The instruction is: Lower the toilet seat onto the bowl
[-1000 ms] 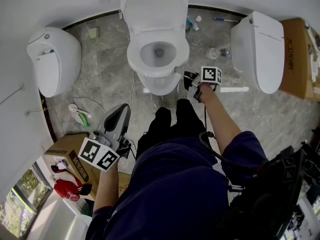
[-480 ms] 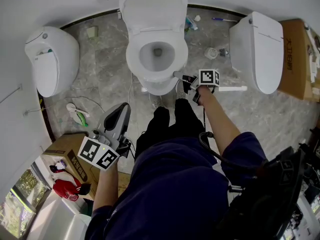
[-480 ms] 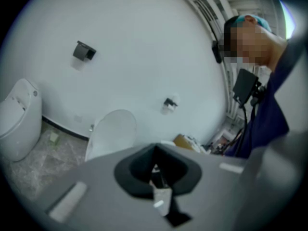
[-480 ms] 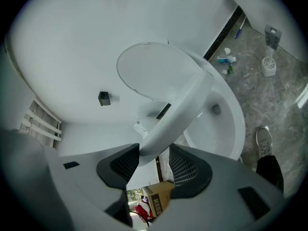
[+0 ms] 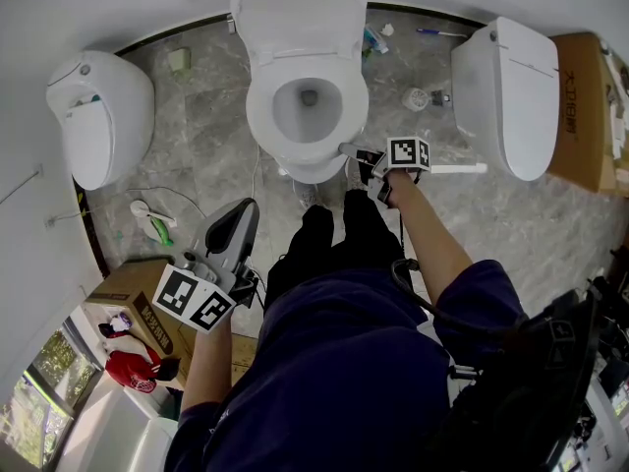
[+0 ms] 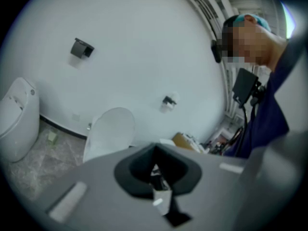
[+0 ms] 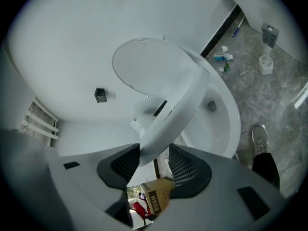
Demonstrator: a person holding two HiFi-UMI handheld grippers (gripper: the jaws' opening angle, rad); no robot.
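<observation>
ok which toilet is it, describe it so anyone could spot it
Three white toilets stand on the grey marble floor. It is the middle toilet, straight ahead of the person's legs. Only its lid is up and its bowl open; both neighbours are closed.

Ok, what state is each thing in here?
Toilet seat: partly lowered, tilted above the bowl.
Toilet lid: up.
Right gripper: jaws just closing further, gripping the seat.
Left gripper: shut, empty.
Left-hand toilet: lid down.
Right-hand toilet: lid down.
</observation>
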